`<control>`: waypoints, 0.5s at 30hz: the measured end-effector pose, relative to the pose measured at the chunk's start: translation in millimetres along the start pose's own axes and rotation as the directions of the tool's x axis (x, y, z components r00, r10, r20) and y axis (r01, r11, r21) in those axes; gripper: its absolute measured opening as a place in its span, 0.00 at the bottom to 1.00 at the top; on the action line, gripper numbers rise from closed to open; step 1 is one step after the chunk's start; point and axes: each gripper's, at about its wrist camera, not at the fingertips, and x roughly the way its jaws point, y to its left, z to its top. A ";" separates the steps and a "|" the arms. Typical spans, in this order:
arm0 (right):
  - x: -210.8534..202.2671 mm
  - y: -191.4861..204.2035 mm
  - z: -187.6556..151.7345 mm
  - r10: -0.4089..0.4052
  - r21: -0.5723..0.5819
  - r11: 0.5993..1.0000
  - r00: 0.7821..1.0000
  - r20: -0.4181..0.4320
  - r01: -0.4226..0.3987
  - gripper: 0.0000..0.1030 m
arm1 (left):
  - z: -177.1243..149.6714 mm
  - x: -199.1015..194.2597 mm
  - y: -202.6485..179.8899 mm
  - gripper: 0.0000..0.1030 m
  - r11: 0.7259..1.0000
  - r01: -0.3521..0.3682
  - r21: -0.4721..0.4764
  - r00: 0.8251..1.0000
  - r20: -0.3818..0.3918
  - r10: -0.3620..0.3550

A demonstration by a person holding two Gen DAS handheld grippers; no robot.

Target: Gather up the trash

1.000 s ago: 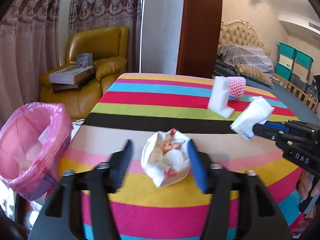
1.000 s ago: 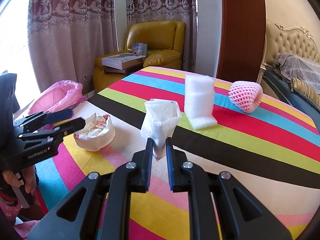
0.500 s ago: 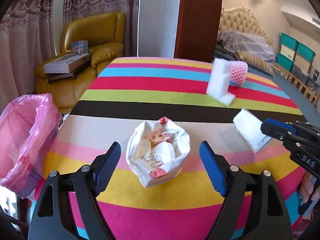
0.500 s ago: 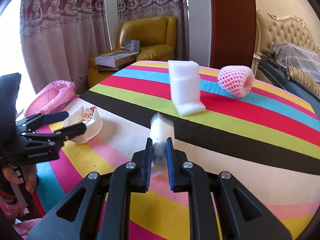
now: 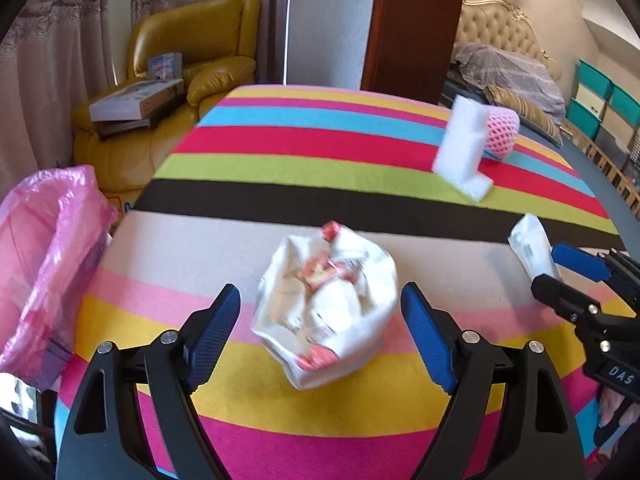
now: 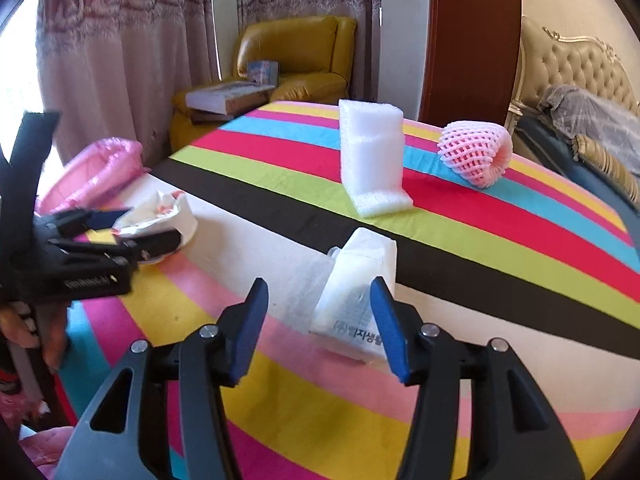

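All four pieces of trash lie on the striped-cloth counter (image 5: 304,412); none has visibly reached the pink plastic bin bag (image 5: 48,264) at 9 o'clock off the counter's edge, whose inside cannot be seen. So the collecting looks barely begun.

The left gripper (image 5: 320,332) has its fingers spread wide on either side of the crumpled white wrapper with red print (image 5: 326,308), touching nothing. The right gripper (image 6: 318,328) has its fingers opening around the flat white plastic packet with printed text (image 6: 356,300); the packet rests on the counter between them, unpressed.

Farther off, toward 1 o'clock in the left view, the white L-shaped foam block (image 5: 462,156) stands upright, with the pink foam fruit net (image 5: 502,136) just behind it. Both look untouched, and all four pieces remain to be binned.
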 end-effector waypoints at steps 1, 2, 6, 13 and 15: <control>1.0 -0.7 0.1 -0.013 -0.001 1.000 1.000 -0.002 0.013 0.51 | 0.8 0.5 -0.1 0.75 1.000 -0.003 0.002 1.000 0.001 0.003; 2.6 -1.5 0.3 -0.026 -0.001 1.000 1.000 -0.008 0.026 0.51 | 1.3 2.3 -0.7 0.75 1.000 0.002 0.005 1.000 -0.005 -0.002; 6.6 -9.4 -0.8 -0.061 0.013 0.998 0.998 -0.028 0.062 0.43 | 0.9 11.2 -3.0 0.63 0.999 0.035 0.009 0.998 -0.045 -0.034; 19.3 -38.1 -4.1 -0.017 0.130 0.991 0.995 -0.094 0.029 0.22 | 0.6 9.0 -10.1 0.62 0.998 0.042 0.039 0.999 -0.029 -0.041; 16.0 -40.6 -5.1 -0.019 0.138 0.990 0.997 -0.075 0.029 0.19 | 0.5 8.7 -9.9 0.61 0.998 0.047 0.033 0.999 -0.022 -0.046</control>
